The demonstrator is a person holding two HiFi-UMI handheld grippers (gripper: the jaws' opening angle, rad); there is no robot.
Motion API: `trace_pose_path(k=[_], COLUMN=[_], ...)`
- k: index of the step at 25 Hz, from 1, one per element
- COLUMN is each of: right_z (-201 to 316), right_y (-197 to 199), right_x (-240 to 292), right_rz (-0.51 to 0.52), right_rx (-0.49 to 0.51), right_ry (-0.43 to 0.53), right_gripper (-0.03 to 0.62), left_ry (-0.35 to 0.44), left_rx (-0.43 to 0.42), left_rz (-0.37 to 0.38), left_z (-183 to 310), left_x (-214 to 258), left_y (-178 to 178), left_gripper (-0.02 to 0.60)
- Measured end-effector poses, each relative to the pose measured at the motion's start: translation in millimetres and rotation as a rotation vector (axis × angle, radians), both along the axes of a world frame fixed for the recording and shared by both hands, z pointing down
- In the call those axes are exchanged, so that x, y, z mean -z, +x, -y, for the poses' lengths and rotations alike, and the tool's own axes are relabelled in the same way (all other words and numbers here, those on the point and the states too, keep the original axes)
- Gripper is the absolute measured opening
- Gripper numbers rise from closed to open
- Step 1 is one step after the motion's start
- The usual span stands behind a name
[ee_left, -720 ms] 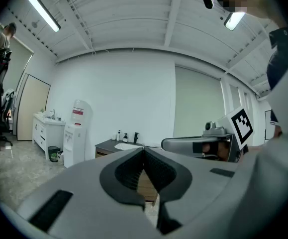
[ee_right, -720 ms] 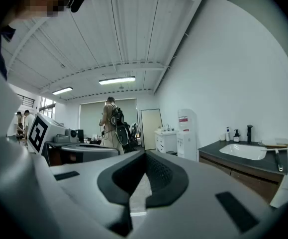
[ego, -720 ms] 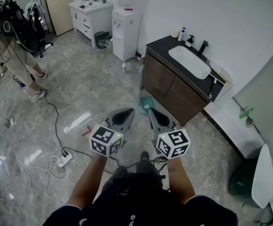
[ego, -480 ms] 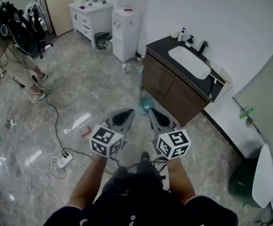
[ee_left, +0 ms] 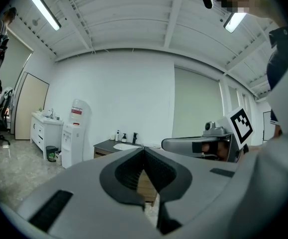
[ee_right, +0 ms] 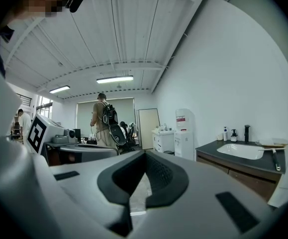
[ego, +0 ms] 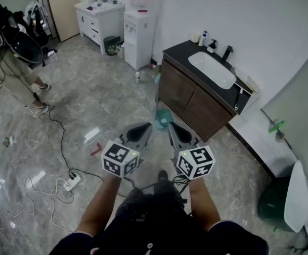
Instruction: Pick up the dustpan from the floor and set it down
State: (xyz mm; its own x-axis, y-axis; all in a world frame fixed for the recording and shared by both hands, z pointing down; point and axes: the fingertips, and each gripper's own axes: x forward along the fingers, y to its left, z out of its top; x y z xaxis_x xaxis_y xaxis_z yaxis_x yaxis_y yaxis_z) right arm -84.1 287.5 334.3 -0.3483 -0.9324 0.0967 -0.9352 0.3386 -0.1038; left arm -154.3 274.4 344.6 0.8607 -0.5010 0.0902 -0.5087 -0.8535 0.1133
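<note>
A teal dustpan (ego: 163,118) lies on the marble floor against the corner of the dark vanity cabinet (ego: 188,97). Both grippers are held side by side at waist height, pointing level toward it and well short of it. In the head view my left gripper (ego: 144,126) and right gripper (ego: 171,126) both have their jaws together. The left gripper view shows its tips (ee_left: 144,149) meeting with nothing between them. The right gripper view shows the same for its tips (ee_right: 144,153). The dustpan is hidden behind the jaws in both gripper views.
A white water dispenser (ego: 139,39) and a white cabinet (ego: 98,16) stand at the back wall. A person (ego: 13,62) with a backpack stands at far left. A power strip (ego: 72,181) with cables, a red scrap (ego: 96,151) and a white piece (ego: 91,136) lie on the floor left. A green bin (ego: 275,205) sits lower right.
Both grippers keep their place and stay shut. The person at the left has moved further toward the left edge, and the view has shifted slightly.
</note>
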Motion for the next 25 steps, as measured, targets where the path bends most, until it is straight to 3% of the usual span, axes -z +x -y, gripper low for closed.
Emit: trace_pose_path(k=[10,25], right_z=[44.9,177.2], right_y=[31.3,146.8], right_x=[-6.0,-35.7], right_rz=[0.010,0.052], right_rx=[-0.006,0.058], right_ry=[0.002,-0.004], right_gripper=[0.006,0.006], left_ry=[-0.013,-0.026], left_rx=[-0.002,0.049], left_rz=[0.015,0.065], left_z=[42.1,170.3], left_x=[-11.1,-52.2], left_y=[30.0,148.8], left_gripper=[0.014,0.014])
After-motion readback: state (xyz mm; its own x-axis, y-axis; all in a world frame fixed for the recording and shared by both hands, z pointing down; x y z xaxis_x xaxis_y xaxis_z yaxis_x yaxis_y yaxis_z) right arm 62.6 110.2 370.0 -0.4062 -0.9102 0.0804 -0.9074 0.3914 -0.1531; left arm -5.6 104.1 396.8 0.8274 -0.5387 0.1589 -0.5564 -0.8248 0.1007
